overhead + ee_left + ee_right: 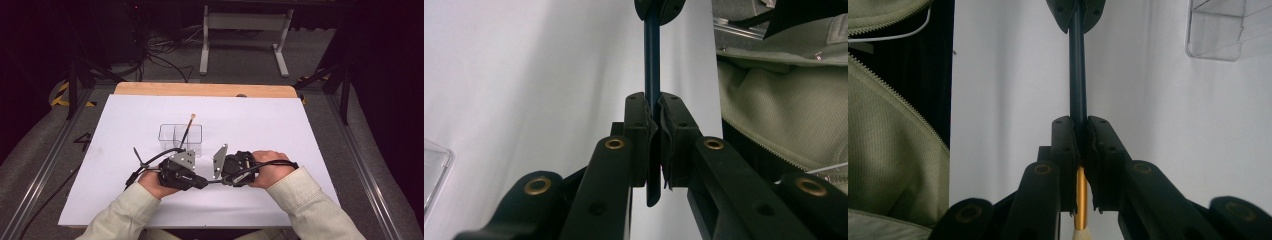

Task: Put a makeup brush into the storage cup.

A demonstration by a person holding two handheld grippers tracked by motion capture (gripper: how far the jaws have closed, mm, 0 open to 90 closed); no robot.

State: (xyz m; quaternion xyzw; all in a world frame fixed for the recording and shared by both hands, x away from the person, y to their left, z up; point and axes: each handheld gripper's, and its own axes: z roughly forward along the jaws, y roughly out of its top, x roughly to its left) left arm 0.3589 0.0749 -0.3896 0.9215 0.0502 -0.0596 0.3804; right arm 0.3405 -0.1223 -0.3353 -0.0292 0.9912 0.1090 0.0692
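Observation:
A paintbrush with a dark blue handle (pixel 653 70) is held level just above the white table, between my two grippers, which face each other. My left gripper (pixel 653 107) is shut on the handle near its plain end, and my right gripper (pixel 1078 125) is shut on it just ahead of the gold ferrule (pixel 1081 200) and pale bristles. In the high view the left gripper (pixel 199 181) and right gripper (pixel 222 180) nearly meet at the table's front middle. A second brush (pixel 188 127) leans in a clear box (pixel 167 134) just beyond them.
The white sheet (pixel 280 130) covers the table, with a wooden strip (pixel 200 89) along the far edge. The clear box (pixel 1228 27) lies close to the right gripper's side. Pale green sleeves (pixel 300 195) come in from the bottom. Cables trail off the left gripper.

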